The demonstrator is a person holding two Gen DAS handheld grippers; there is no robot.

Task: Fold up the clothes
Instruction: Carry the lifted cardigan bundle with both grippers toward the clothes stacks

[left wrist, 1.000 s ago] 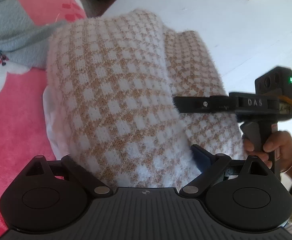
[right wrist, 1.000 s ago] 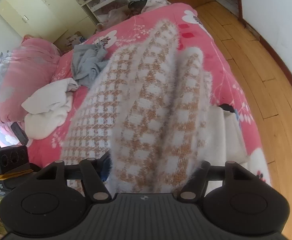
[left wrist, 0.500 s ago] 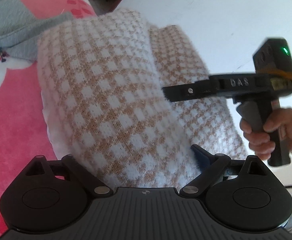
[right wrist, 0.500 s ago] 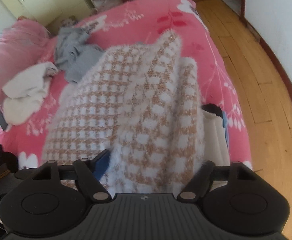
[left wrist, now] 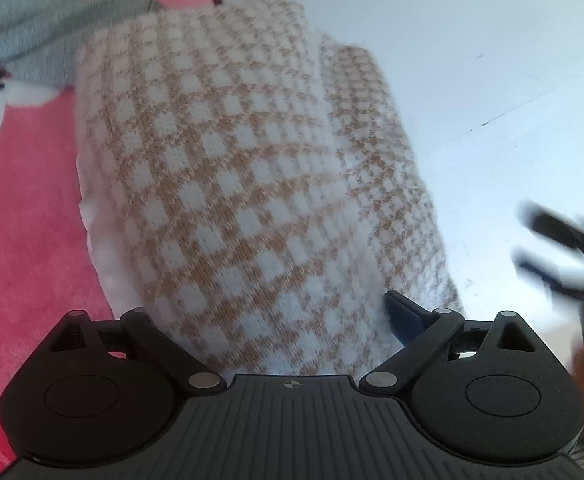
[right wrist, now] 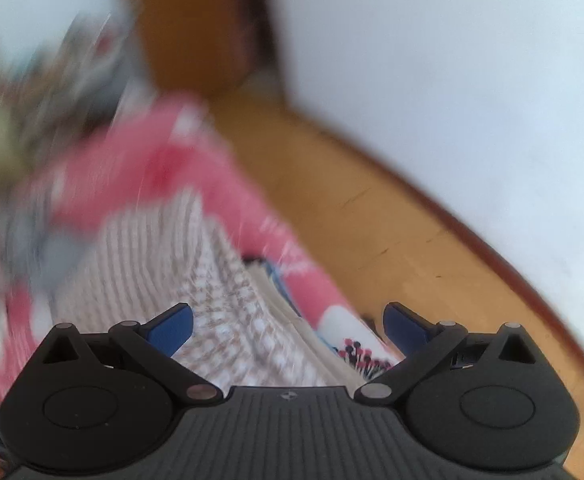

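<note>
While the left gripper (left wrist: 268, 316) pinches the folded checked sweater (left wrist: 244, 168) over the pink bed (left wrist: 20, 240), the right gripper (right wrist: 288, 324) is spread, empty; other clothes wait.

R gripper (right wrist: 288, 330) has let go of the checked sweater (right wrist: 228, 320): jaws now spread w/ nothing between, vs. full of knit 0.5 s ago. R wrist view swung toward wall/floor, heavily blurred. In L view it's slid from 3 o'clock beside the sweater (left wrist: 244, 184) out to frame edge.
</note>
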